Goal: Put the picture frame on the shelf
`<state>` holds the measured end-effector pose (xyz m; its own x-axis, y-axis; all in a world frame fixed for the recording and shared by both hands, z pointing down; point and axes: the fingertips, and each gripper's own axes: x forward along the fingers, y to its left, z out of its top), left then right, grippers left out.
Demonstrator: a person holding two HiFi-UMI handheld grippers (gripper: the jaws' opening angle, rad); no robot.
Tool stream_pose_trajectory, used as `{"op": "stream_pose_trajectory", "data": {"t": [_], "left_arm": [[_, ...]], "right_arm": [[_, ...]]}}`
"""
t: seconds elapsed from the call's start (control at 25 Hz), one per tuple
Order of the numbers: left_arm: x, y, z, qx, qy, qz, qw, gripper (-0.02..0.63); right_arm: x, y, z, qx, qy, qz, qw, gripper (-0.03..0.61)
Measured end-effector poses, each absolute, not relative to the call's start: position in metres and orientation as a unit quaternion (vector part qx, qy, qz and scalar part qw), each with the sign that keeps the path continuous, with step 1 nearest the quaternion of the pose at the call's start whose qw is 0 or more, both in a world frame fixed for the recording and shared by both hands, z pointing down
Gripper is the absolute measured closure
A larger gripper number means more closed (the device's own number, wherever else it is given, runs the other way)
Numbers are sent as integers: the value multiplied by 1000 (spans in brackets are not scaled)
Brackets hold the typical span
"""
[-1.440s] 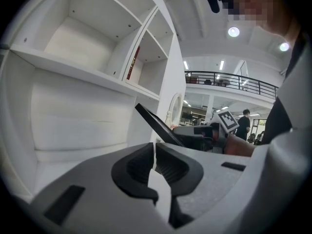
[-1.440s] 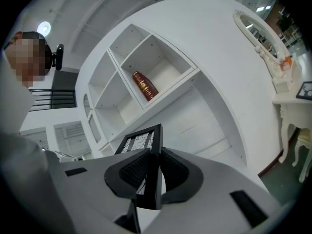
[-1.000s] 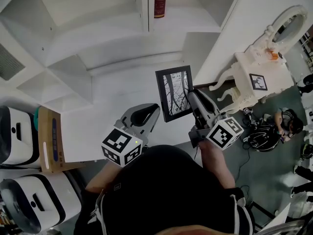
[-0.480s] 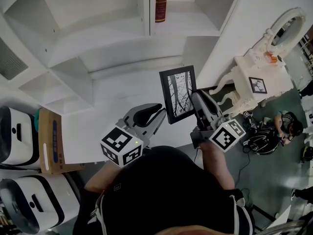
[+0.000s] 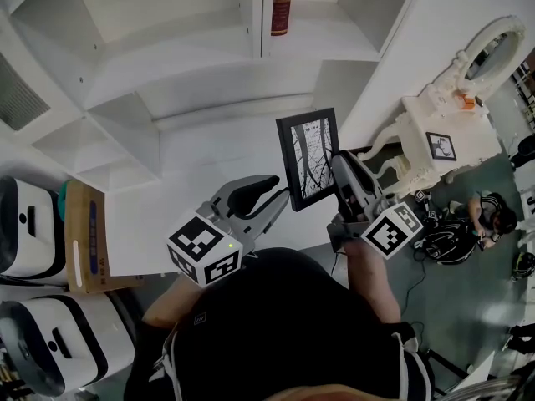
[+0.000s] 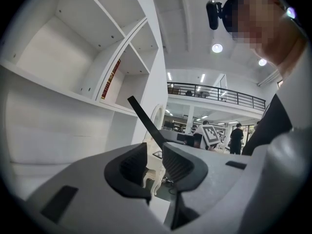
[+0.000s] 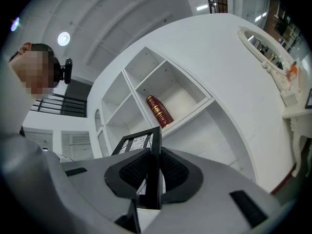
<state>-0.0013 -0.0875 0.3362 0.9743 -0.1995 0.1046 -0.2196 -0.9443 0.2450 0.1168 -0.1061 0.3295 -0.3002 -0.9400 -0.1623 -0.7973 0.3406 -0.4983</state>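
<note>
The black picture frame [image 5: 309, 159] with a black-and-white branch print stands upright in front of the white shelf unit [image 5: 209, 82]. My right gripper [image 5: 338, 162] is shut on the frame's right edge. In the right gripper view the frame's edge [image 7: 155, 172] sits clamped between both pads, with the shelf [image 7: 195, 112] beyond. My left gripper [image 5: 282, 195] is just left of the frame's lower corner and its jaws are opening. In the left gripper view the frame [image 6: 144, 120] shows as a dark bar in line with the gap, and the pads do not press on it.
A red book [image 5: 282, 2] stands in an upper shelf compartment, also visible as the red book [image 7: 159, 111]. An ornate white dressing table [image 5: 435, 132] with a mirror is at the right. A cardboard box [image 5: 84, 236] and white machines [image 5: 33, 232] sit at the left. A person [image 5: 493, 211] crouches on the floor.
The right gripper has carried the frame slightly up and to the right. The left gripper's jaws have come apart from shut and shifted a little toward the frame.
</note>
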Motion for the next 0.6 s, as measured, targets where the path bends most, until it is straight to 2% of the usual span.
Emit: {"op": "stream_pose_trajectory", "data": {"t": [0.12,0.44,0.6], "left_arm": [[-2,-84,333,985,-98,34,135,499],[-7,-76,325,989,-94,36,112,490],[-8,-74,323,989,-80,35,121,453]], "right_arm": [[115,-105,329,-549,790,-163,219,503],[110,-103,321,-540,794,-153,233,504],[107,-104,318,-539,795,-149,233,503]]}}
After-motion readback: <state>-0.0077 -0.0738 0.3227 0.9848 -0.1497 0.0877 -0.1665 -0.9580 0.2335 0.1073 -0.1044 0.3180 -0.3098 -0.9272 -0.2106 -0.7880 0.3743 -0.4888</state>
